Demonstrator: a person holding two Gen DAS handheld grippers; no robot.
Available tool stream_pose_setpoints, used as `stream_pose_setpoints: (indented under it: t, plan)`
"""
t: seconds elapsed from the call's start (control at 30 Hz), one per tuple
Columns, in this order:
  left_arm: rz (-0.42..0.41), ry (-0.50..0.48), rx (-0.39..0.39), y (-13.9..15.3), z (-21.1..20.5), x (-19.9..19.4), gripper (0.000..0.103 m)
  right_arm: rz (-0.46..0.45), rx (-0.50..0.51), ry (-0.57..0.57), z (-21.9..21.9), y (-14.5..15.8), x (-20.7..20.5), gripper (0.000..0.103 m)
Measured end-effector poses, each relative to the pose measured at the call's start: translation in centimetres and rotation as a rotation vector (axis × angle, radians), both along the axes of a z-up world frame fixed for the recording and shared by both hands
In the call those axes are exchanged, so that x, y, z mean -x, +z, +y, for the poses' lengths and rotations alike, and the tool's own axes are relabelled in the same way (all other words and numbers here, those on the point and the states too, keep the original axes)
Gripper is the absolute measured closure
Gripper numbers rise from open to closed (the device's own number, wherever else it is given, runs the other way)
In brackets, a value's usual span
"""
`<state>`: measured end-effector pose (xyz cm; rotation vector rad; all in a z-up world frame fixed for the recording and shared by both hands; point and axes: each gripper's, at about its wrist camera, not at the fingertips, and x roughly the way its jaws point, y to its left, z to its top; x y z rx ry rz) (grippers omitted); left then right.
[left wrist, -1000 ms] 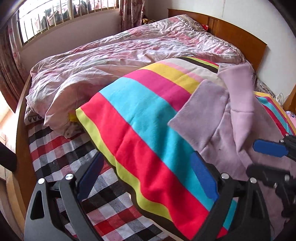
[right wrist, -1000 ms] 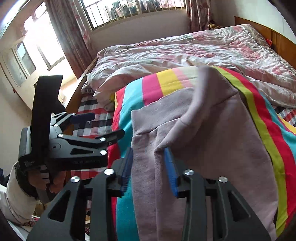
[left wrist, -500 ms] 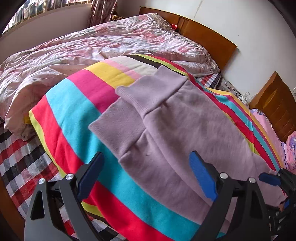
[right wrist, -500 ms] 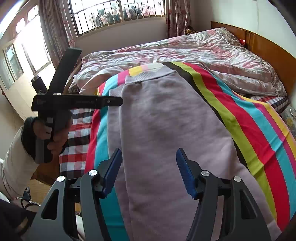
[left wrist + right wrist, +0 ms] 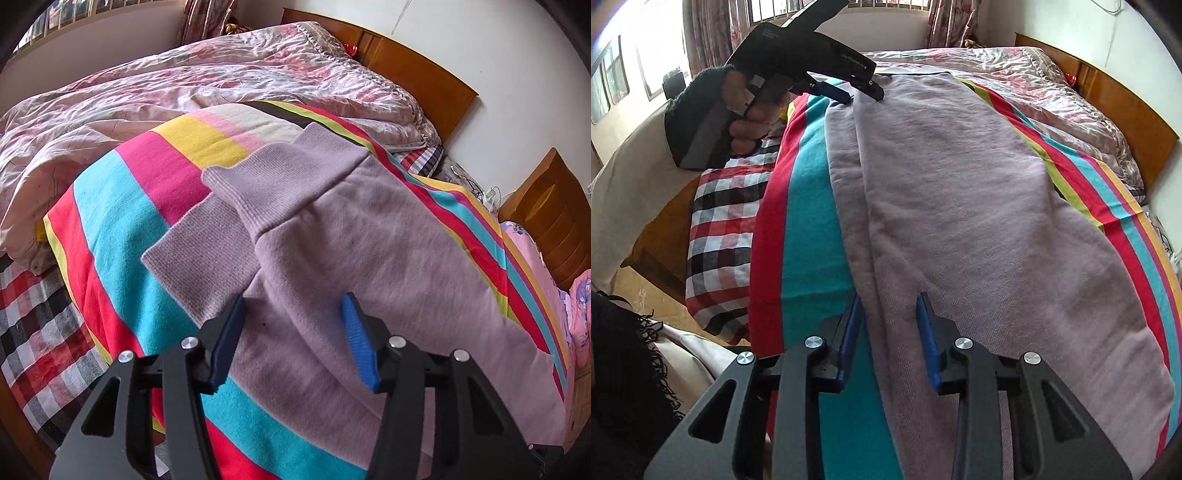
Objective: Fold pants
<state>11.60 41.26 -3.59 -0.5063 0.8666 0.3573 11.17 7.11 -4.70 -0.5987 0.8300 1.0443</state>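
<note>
Light purple pants [image 5: 369, 258] lie folded lengthwise on a striped blanket [image 5: 122, 229] on the bed, one leg over the other, ribbed waistbands [image 5: 295, 184] offset at the far end. My left gripper [image 5: 291, 332] is open, its blue pads either side of the near pants edge below the waistbands, gripping nothing. In the right wrist view the pants [image 5: 979, 192] run away from me. My right gripper [image 5: 888, 332] is open over the pants' left edge. The left gripper [image 5: 857, 90] shows there at the waistband end.
A pink floral quilt [image 5: 184, 85] is bunched behind the blanket. A checked sheet [image 5: 720, 221] covers the bed's left side. A wooden headboard [image 5: 417, 74] and nightstand [image 5: 546, 221] stand at the right. Windows with curtains [image 5: 713, 33] are on the left.
The left gripper moved in over the pants near the waistbands and its jaws narrowed. The right gripper moved down the pants and its jaws narrowed too. The top leg now lies flat.
</note>
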Motion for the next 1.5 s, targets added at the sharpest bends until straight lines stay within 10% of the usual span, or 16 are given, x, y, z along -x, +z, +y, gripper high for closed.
stream_pose_setpoints:
  t: [0.27,0.67,0.83,1.07,1.27,1.5]
  plan:
    - [0.004,-0.004,-0.022,0.0,-1.0,0.6,0.051,0.135,-0.109,-0.055,-1.4,0.8,-1.9,0.074]
    - [0.004,-0.006,-0.020,0.1,-1.2,1.3,0.050,-0.096,0.032,0.032,1.7,-0.3,0.2,0.074]
    - [-0.013,-0.012,-0.031,0.8,-1.6,1.4,0.051,-0.104,0.014,-0.004,0.8,-0.1,-0.1,0.099]
    - [-0.034,0.020,0.006,1.2,-0.2,0.0,0.051,-0.099,-0.023,-0.032,0.5,0.0,-0.2,0.100]
    - [-0.067,0.054,0.064,0.9,1.5,-0.5,0.091,-0.111,-0.048,-0.047,0.2,0.5,-0.3,0.100]
    - [-0.168,0.022,-0.042,6.5,0.1,3.2,0.100,-0.180,-0.108,-0.003,-1.1,5.3,1.5,0.101]
